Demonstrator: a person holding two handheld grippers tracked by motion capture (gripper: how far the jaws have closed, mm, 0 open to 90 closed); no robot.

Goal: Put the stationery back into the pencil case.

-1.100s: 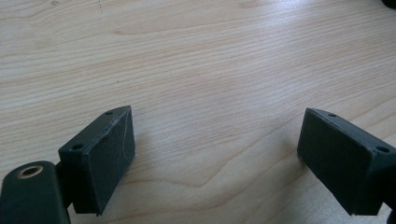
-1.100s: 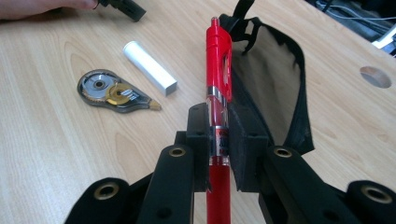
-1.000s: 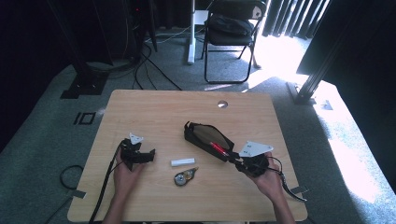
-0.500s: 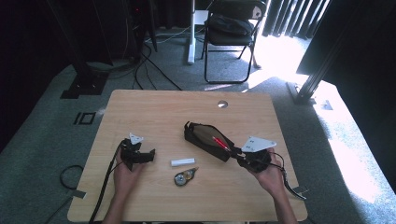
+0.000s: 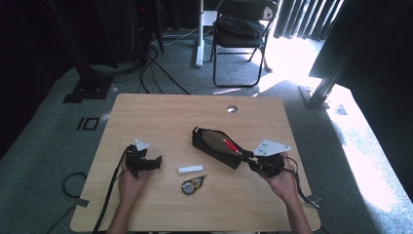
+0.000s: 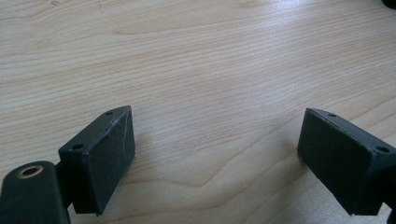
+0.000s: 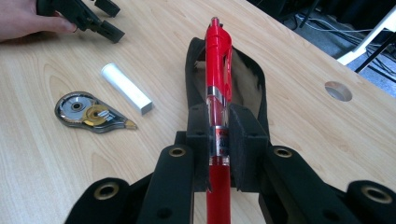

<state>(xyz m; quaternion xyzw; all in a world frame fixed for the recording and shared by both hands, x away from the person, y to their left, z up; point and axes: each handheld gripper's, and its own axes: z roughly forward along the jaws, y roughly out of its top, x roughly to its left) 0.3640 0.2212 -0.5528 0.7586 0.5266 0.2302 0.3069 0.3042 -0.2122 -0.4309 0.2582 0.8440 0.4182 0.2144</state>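
Your table has a black pencil case lying open in the middle. Your right gripper is shut tight on the red pen, held over the case mouth, not in yet. Left gripper is wide open w/ nothing in it. White eraser & tape roller wait on the table, prob. next.

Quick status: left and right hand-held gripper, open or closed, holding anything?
Left hand-held gripper: open, nothing between its jaws, bare table beneath.
Right hand-held gripper: closed on the red pen, held over the open black pencil case.
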